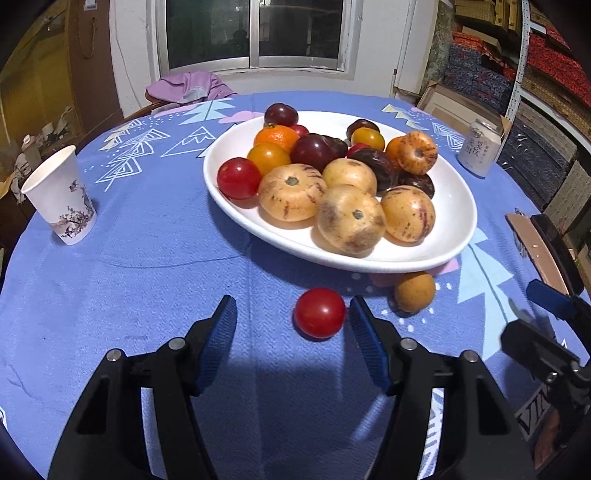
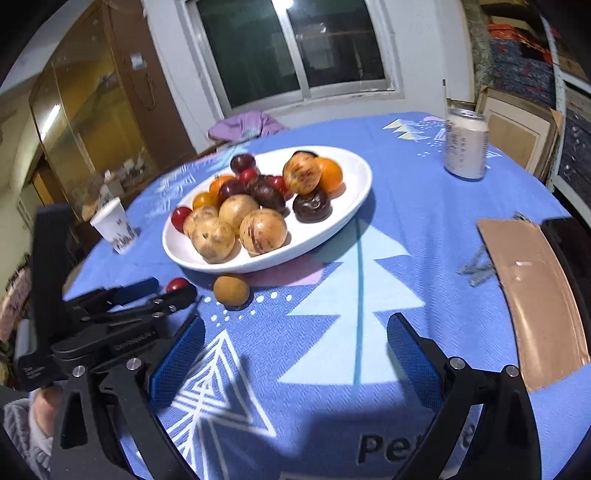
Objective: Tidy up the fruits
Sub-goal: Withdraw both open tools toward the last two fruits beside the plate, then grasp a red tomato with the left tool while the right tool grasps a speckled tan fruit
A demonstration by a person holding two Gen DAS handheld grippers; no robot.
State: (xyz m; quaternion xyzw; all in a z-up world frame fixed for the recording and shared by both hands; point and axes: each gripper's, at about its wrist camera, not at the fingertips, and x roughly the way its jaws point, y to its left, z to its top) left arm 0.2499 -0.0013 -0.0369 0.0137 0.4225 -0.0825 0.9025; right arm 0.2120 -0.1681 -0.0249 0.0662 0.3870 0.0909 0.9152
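While left gripper (image 1: 291, 317) jaws stand open, red tomato (image 1: 320, 312) against right pad, ungripped

A paper cup (image 1: 61, 195) stands upright on the blue patterned cloth (image 1: 155, 236) covering the worktop, at its left side, and a pale drink can (image 1: 478, 147) stands upright at the far right. A brown cardboard strip (image 2: 535, 295) lies flat at the right edge. A purple garment (image 1: 188, 86) is bunched beyond the far edge, below a closed window (image 1: 255, 33), with stacked boxes (image 1: 480, 77) to the right.
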